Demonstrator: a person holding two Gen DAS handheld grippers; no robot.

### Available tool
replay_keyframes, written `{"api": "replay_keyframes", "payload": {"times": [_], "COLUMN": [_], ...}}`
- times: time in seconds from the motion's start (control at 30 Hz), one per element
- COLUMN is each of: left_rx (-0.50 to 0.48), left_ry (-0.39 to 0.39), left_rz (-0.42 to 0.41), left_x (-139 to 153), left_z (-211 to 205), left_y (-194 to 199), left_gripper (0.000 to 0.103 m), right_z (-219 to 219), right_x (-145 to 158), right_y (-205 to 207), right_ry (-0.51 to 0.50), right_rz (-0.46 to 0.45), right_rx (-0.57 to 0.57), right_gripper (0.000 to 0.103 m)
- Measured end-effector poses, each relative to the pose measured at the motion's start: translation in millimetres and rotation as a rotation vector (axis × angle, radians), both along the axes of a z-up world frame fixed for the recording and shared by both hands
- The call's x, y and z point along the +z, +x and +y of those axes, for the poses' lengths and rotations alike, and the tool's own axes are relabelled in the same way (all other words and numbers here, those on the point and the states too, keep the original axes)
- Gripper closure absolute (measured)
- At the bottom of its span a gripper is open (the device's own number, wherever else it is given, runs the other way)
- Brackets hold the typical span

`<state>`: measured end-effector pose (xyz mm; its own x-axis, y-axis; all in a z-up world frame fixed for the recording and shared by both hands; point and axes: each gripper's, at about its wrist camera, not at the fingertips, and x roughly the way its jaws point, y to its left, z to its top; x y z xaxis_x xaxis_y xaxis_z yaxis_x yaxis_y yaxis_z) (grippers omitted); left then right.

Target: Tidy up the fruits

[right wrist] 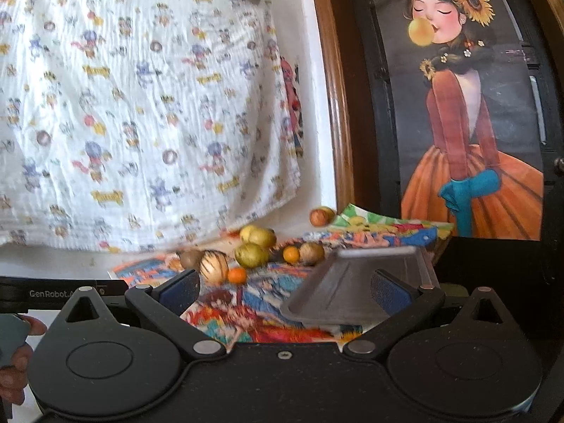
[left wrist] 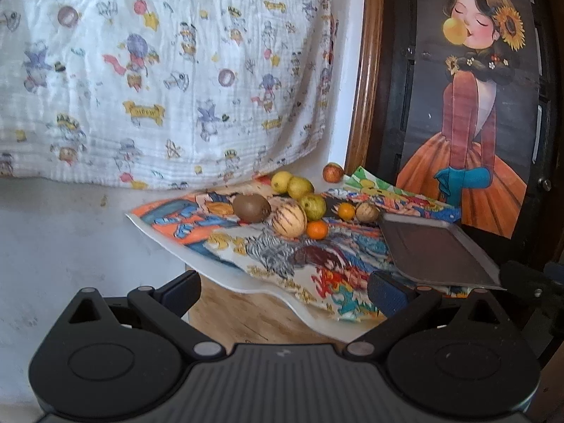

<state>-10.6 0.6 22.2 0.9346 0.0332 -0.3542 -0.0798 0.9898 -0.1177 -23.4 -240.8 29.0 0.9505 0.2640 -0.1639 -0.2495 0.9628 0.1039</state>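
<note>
You are holding both grippers over a wooden table [left wrist: 246, 312] spread with a colourful cartoon cloth [left wrist: 282, 253], and the fruits are sitting in a loose cluster on that cloth. Take the striped pale melon [left wrist: 289, 219] as your landmark. The brown kiwi [left wrist: 251, 208] is lying just to its left, touching or nearly so. A small orange [left wrist: 317, 229] is resting just to its right, and a green-yellow guava [left wrist: 312, 206] is sitting just behind it. Two yellow lemons [left wrist: 290, 183] are lying behind the guava, near the hanging printed sheet [left wrist: 158, 70]. A second small orange [left wrist: 346, 211] and a tan round fruit [left wrist: 367, 212] are sitting to the melon's right, close to each other. A reddish apple-like fruit [left wrist: 333, 172] is lying apart, farther back and right of the melon, by the wooden frame [left wrist: 366, 88].

The grey metal tray [left wrist: 433, 246] is lying to the right of the melon, beyond the tan fruit.

Your left gripper [left wrist: 282, 289] is hanging with its jaws spread wide and nothing between them. Your right gripper [right wrist: 285, 290] is also spread wide; the tray [right wrist: 356, 282] is showing between its fingers in the right wrist view, but the pads are not pressing on it. That view is blurred. Part of a hand [right wrist: 16, 349] is showing at its left edge.
</note>
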Motion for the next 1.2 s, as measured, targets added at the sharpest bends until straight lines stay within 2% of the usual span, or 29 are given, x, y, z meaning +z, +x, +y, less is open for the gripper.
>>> {"api": "replay_keyframes", "payload": {"times": [0.1, 0.3, 0.53, 0.67, 0.9, 1.2], "left_rx": [0.007, 0.014, 0.025, 0.026, -0.036, -0.067], "left_ry": [0.008, 0.018, -0.047, -0.072, -0.12, -0.23], "left_rz": [0.001, 0.005, 0.065, 0.106, 0.17, 0.237], "left_x": [12.5, 30.1, 41.1, 38.3, 27.2, 6.9], "left_z": [4.2, 15.1, 38.6, 53.3, 72.0, 84.6], "left_y": [4.0, 22.6, 61.8, 89.2, 132.6, 179.7], "left_gripper": [0.0, 0.0, 0.0, 0.0, 0.0, 0.0], "right_z": [-4.0, -5.3, 4.2, 15.1, 35.7, 53.3], "right_x": [7.7, 22.4, 34.4, 33.9, 26.7, 16.1], "right_y": [4.9, 30.2, 72.9, 101.8, 142.9, 179.6], "right_ry": [0.015, 0.012, -0.076, -0.145, -0.264, -0.455], "right_rz": [-0.015, 0.034, 0.127, 0.178, 0.198, 0.242], "right_rx": [0.021, 0.084, 0.174, 0.216, 0.24, 0.317], "right_gripper": [0.0, 0.0, 0.0, 0.0, 0.0, 0.0]}}
